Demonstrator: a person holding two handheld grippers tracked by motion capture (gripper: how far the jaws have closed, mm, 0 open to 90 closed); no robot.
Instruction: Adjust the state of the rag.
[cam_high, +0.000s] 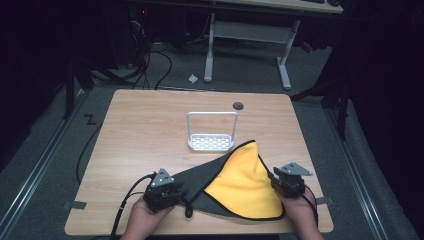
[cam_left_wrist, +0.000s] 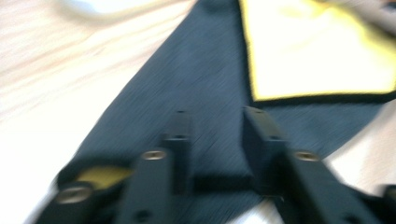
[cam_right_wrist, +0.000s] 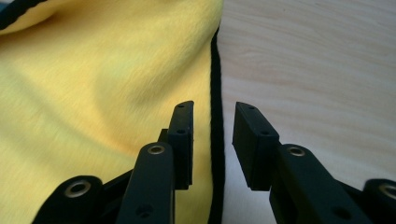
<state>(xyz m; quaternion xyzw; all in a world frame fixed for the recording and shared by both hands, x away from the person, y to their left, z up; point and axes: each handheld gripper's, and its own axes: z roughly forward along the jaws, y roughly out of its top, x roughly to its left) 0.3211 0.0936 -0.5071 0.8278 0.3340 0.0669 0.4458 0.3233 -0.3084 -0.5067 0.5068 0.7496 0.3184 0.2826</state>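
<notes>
Hands: two bare hands enter at the table's near edge, each holding a black two-jaw gripper.
Left gripper (cam_high: 172, 194): rests on the cloth's dark left corner; in the left gripper view (cam_left_wrist: 217, 135) the jaws stand apart over grey fabric, pads not pressing on it. Picture blurred.
Right gripper (cam_high: 280, 187): sits at the cloth's right edge; in the right gripper view (cam_right_wrist: 212, 135) the jaws are parted, the black hem running up between them, neither pad pressing on it.
Cloth: yellow microfibre cloth with grey reverse and black hem (cam_high: 240, 185), lying on the near half of the table between the two grippers, folded so a grey band shows left of the yellow face; one tip points toward the rack.
Rack: small white wire-handled rack with perforated base (cam_high: 211, 142), upright, just beyond the cloth's tip.
Table: light wood-grain tabletop (cam_high: 145, 130); dark round grommet (cam_high: 238, 106) near the far edge.
</notes>
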